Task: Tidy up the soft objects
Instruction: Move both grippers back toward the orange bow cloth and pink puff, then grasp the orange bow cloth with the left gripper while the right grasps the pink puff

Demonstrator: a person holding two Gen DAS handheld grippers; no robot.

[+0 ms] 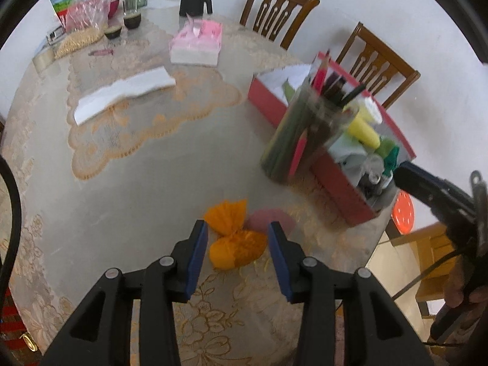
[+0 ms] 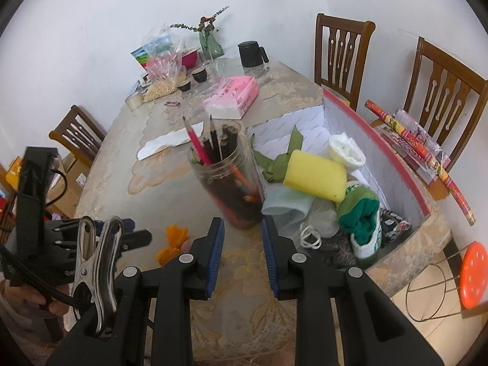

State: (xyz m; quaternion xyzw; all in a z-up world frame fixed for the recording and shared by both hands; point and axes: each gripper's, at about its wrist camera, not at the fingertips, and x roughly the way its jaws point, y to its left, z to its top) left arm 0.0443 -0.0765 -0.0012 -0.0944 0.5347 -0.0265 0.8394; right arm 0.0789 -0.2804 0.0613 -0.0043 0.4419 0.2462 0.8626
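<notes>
An orange pleated fabric bow (image 1: 233,233) lies on the table near its front edge, with a pink soft pad (image 1: 270,218) just behind it. My left gripper (image 1: 238,235) is open, its blue pads on either side of the bow. The bow also shows in the right wrist view (image 2: 172,241). A red box (image 1: 344,189) holds soft things: a yellow sponge (image 2: 315,175), a green sock (image 2: 361,218), a white roll (image 2: 347,149), a pale cloth (image 2: 285,206). My right gripper (image 2: 242,241) is open and empty, above the table in front of the pencil jar (image 2: 228,183).
The glass jar of pencils (image 1: 300,140) stands against the box's left side. A pink tissue pack (image 1: 198,42), folded white paper (image 1: 122,94), black kettle (image 1: 193,1), cups and bags lie farther back. Wooden chairs (image 2: 341,52) stand beyond the table. An orange stool (image 2: 474,274) is at the right.
</notes>
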